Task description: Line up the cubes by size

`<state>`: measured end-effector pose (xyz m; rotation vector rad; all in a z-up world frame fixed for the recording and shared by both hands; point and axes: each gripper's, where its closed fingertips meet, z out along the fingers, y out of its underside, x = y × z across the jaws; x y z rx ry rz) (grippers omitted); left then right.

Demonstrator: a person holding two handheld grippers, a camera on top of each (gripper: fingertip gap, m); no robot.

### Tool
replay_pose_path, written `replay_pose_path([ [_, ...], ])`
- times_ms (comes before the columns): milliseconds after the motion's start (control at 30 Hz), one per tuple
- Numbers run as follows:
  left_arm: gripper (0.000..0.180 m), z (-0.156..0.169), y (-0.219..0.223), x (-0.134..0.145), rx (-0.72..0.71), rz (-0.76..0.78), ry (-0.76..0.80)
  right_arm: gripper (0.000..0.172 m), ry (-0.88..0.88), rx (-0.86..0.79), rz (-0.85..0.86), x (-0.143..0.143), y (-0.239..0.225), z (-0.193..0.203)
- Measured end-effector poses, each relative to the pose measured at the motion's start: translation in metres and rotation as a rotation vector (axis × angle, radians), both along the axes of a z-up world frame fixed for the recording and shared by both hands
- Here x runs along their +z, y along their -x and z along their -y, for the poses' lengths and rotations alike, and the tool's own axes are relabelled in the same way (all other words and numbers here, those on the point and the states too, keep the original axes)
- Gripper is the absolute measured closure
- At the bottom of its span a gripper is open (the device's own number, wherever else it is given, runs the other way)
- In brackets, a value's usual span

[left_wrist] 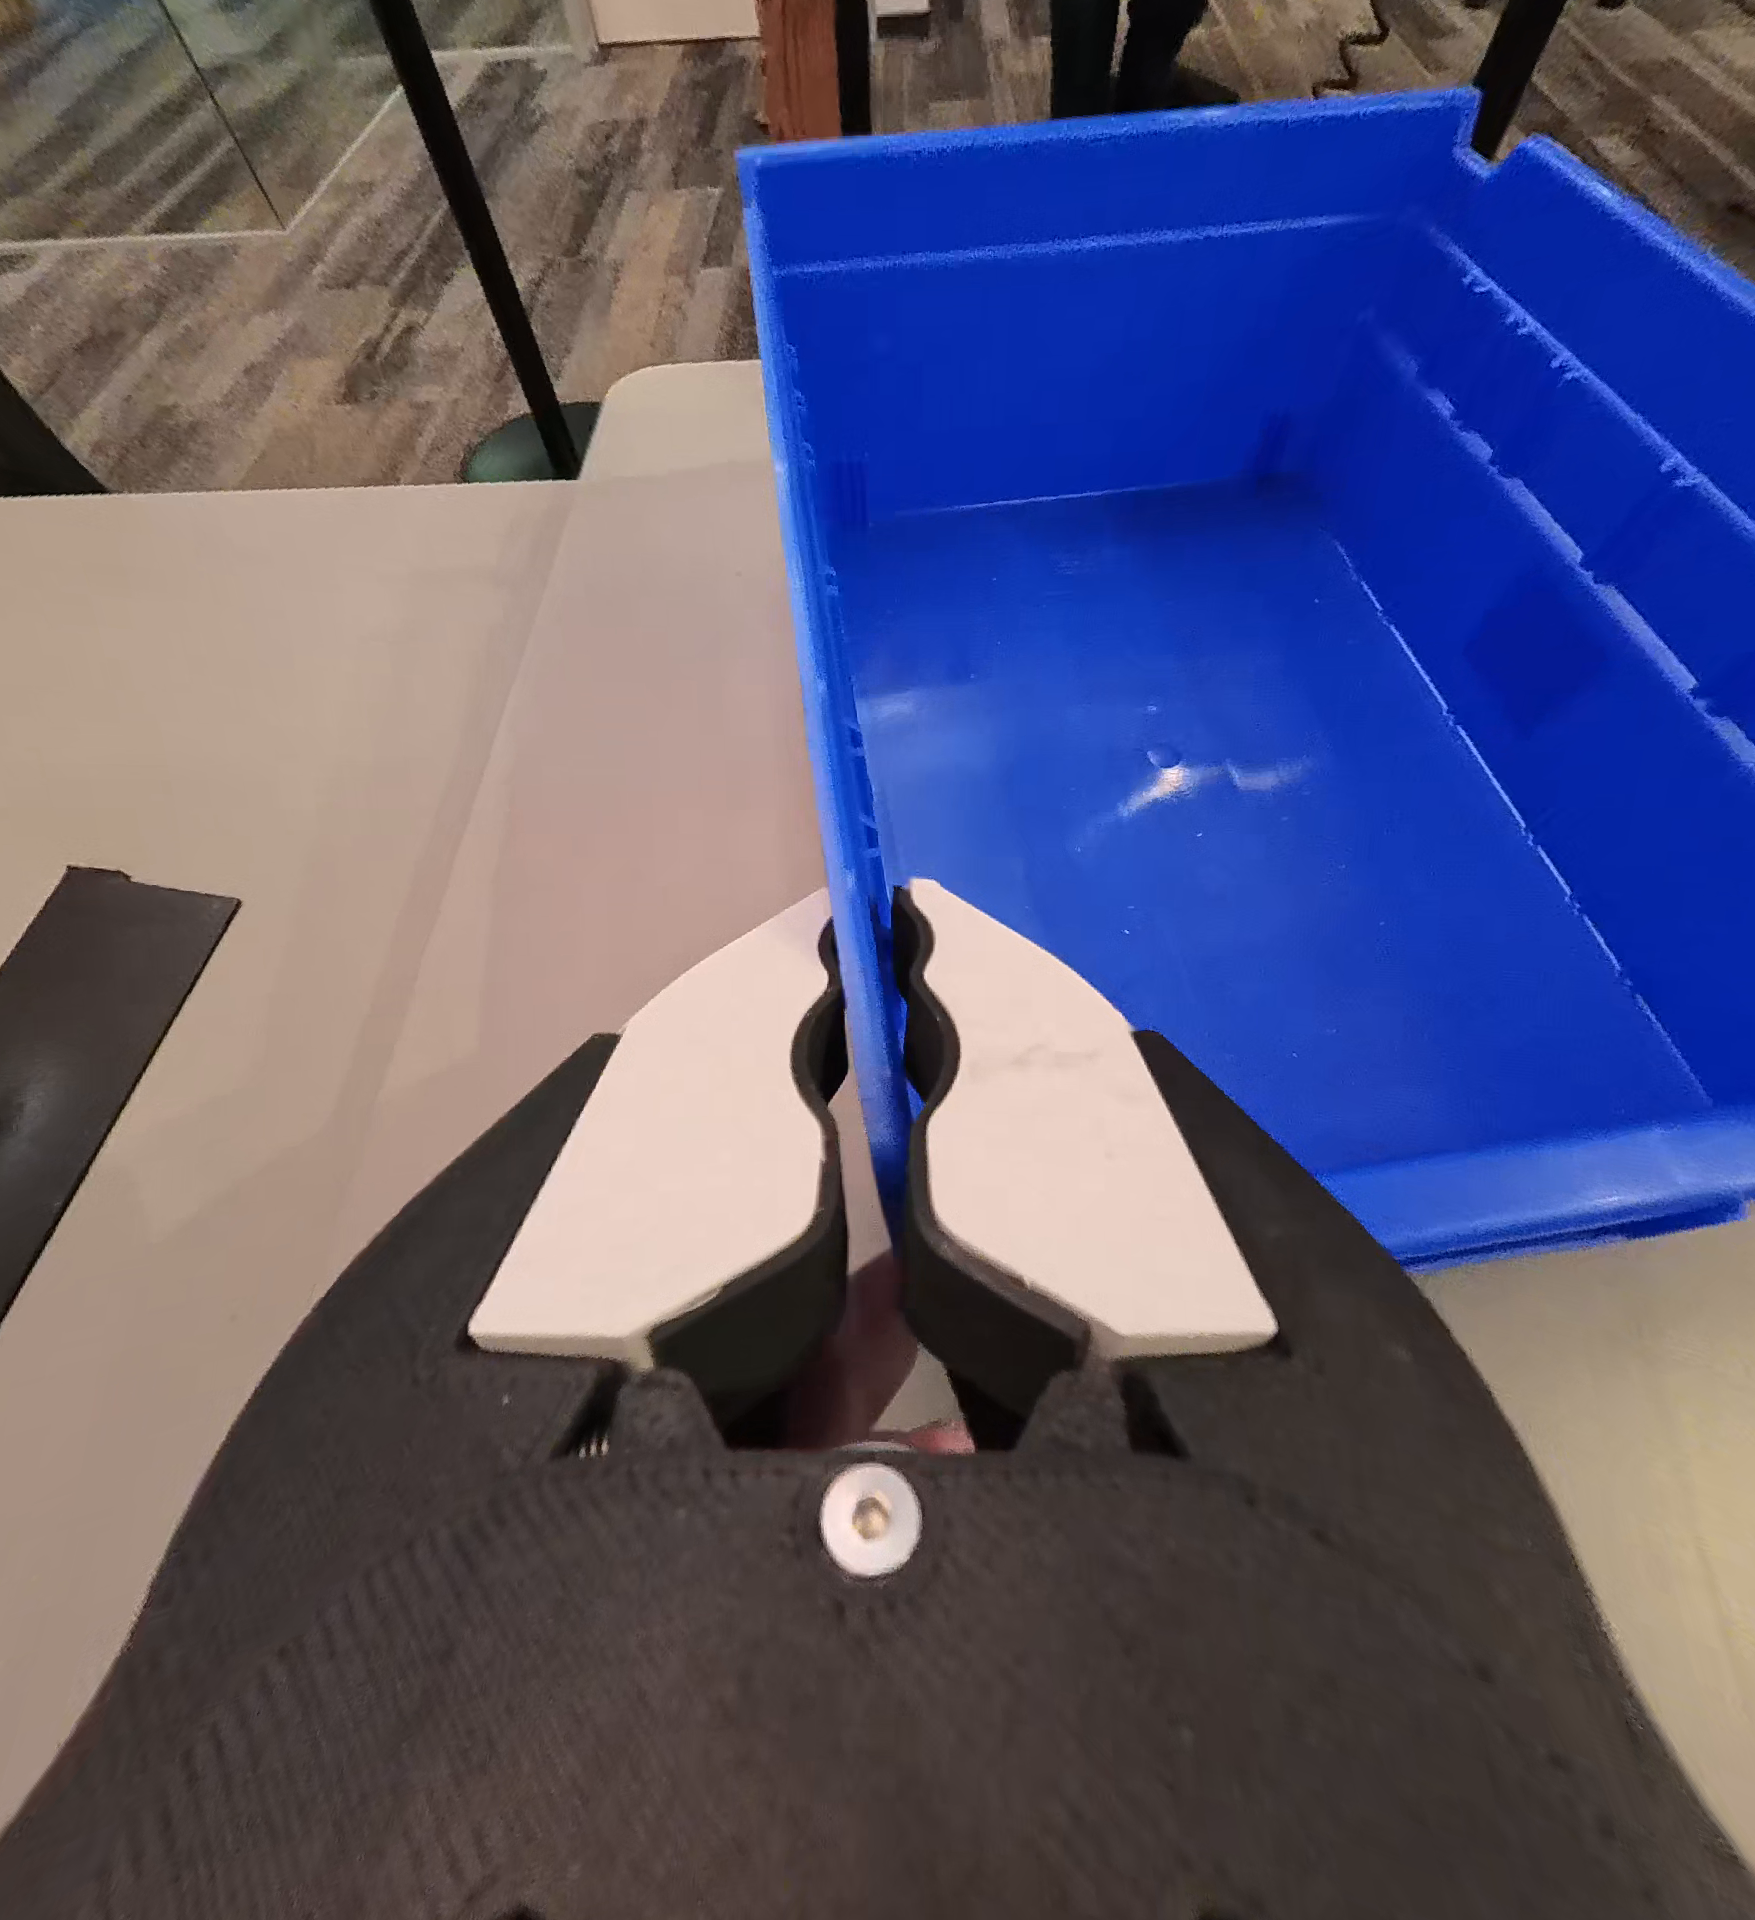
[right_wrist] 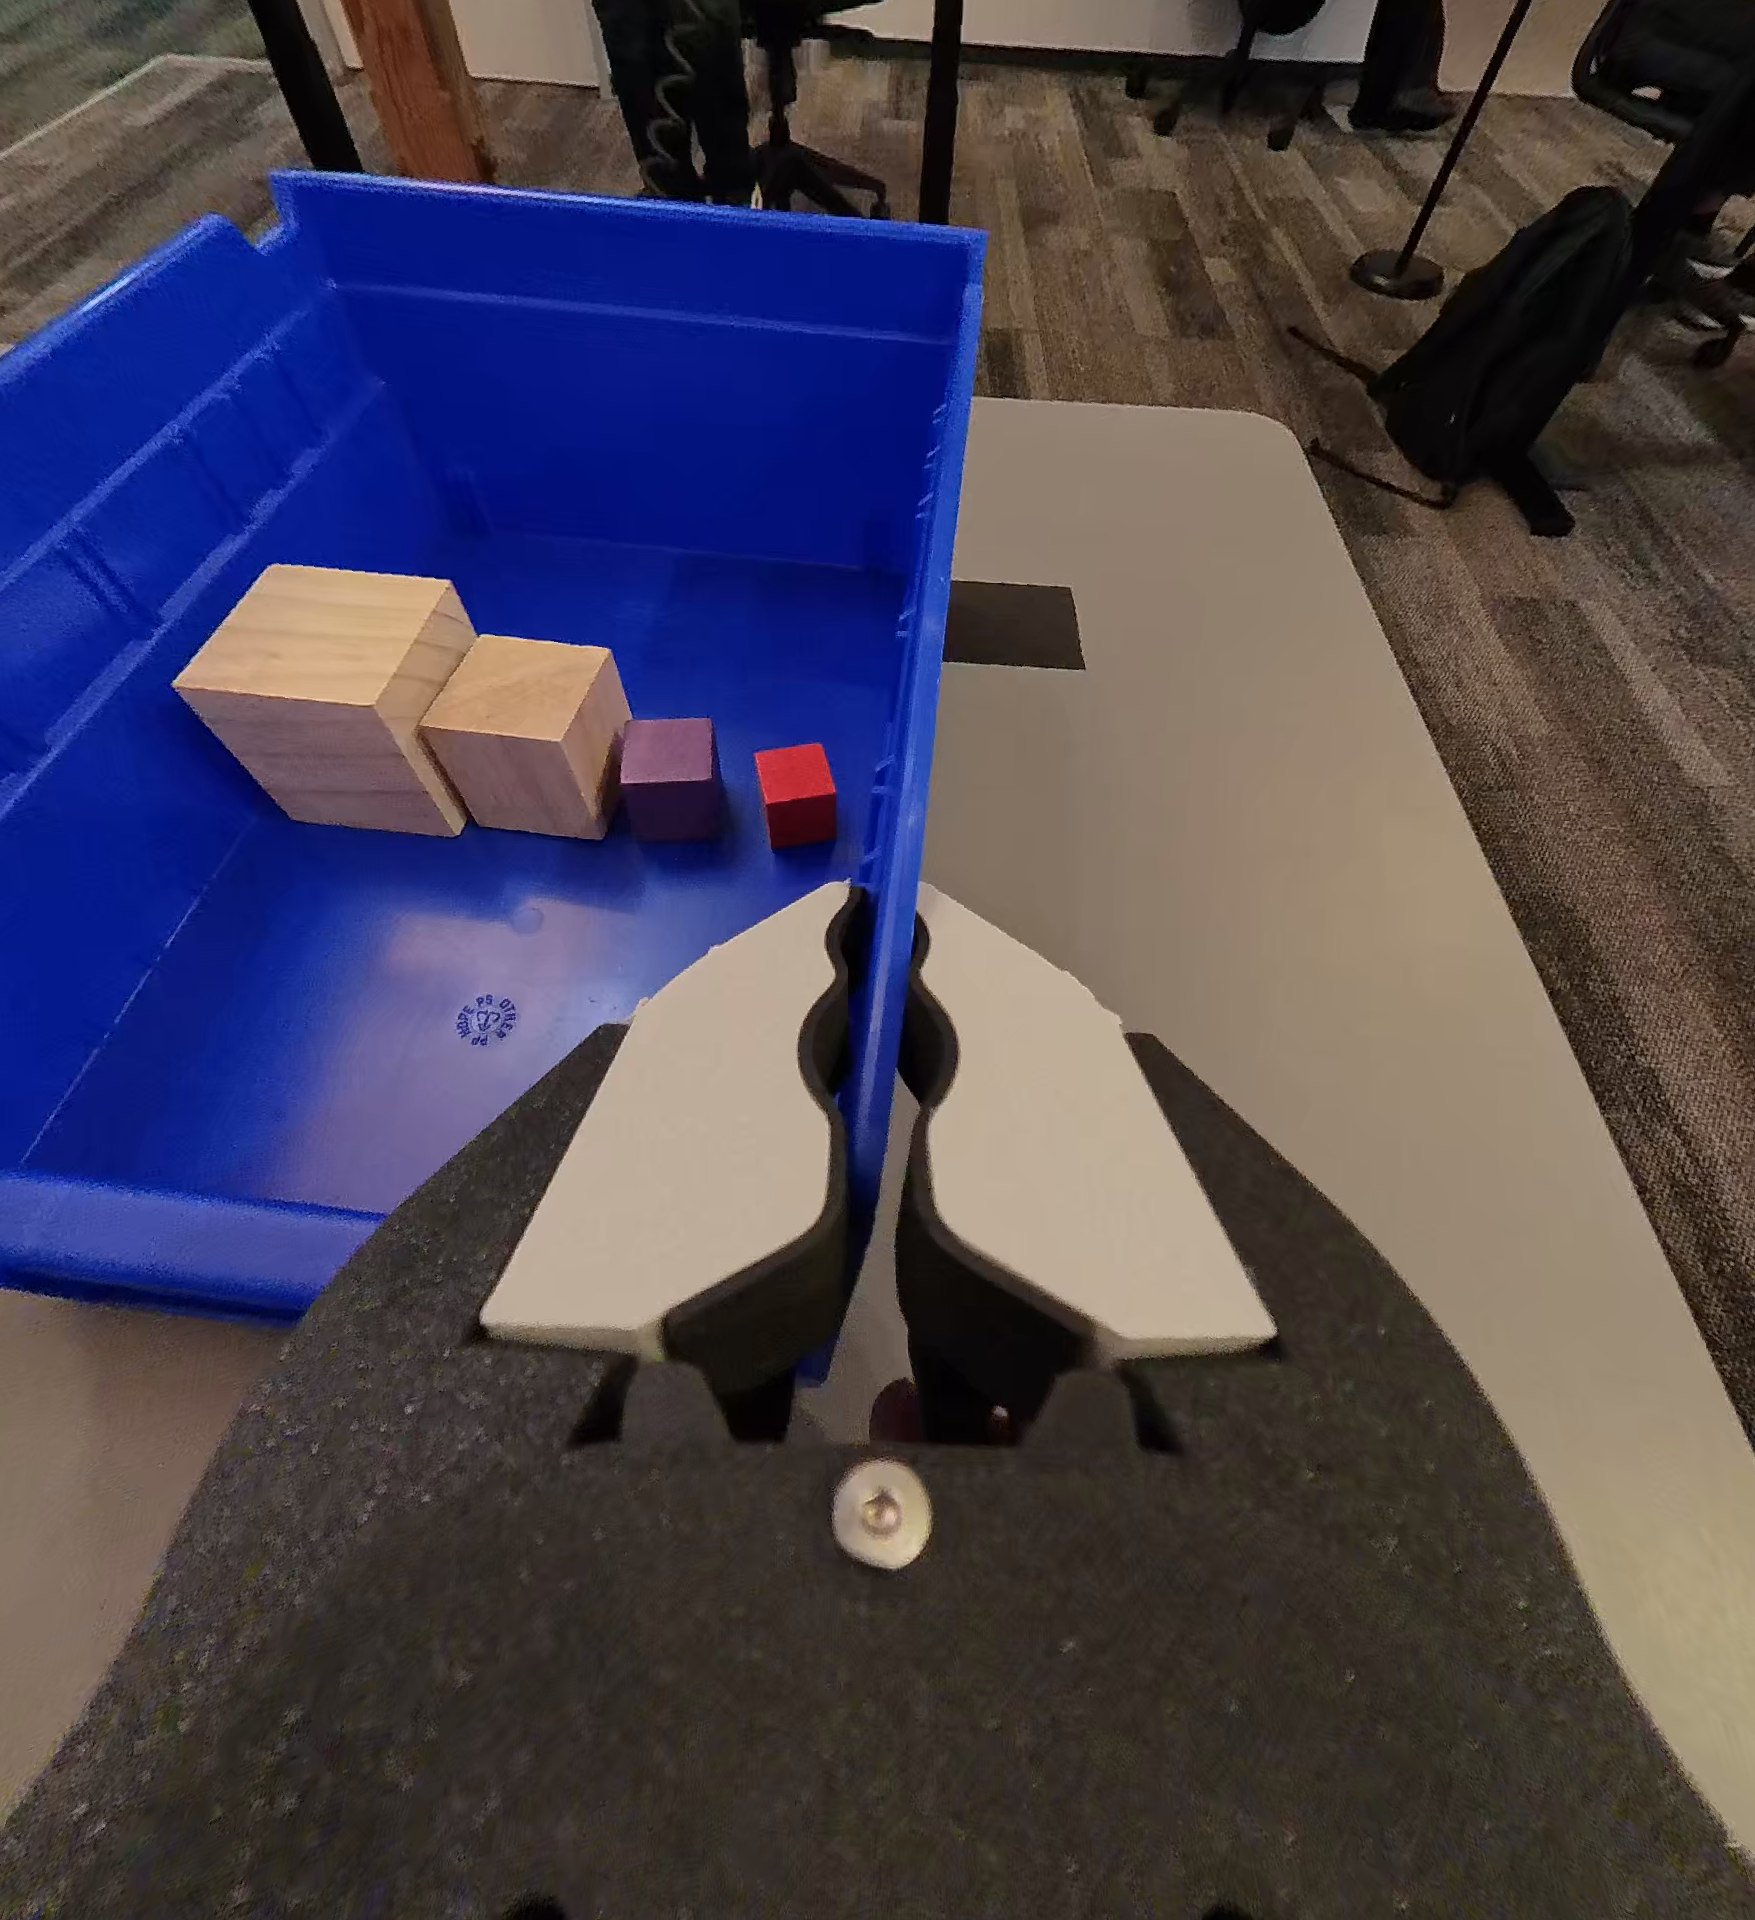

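Right wrist view: cubes (right_wrist: 499, 717) lie left of the right gripper (right_wrist: 883, 935).

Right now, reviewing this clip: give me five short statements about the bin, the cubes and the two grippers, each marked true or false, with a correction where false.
1. Four cubes sit in the blue bin. True.
2. The red cube touches the purple cube. False: a strip of bare bin floor shows between them.
3. The left gripper is closed on the bin's side wall. True.
4. The right gripper holds the red cube. False: it clamps the bin's other side wall, and the red cube lies loose on the bin floor.
5. The largest wooden cube stands at the end of the row nearest the red cube. False: it is at the opposite end, beside the smaller wooden cube.
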<state>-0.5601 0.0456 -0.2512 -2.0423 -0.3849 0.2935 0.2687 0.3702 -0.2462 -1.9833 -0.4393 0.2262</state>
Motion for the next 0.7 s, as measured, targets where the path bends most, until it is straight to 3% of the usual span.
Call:
replay_pose_path([
  [433,0.176,0.014,-0.014,0.020,-0.007,-0.080,-0.063,0.169,0.014,0.017,-0.001,0.000,0.000,0.018],
  [700,0.176,0.043,-0.030,0.040,-0.013,-0.118,-0.105,0.169,0.025,0.038,-0.016,0.000,0.000,0.046],
])
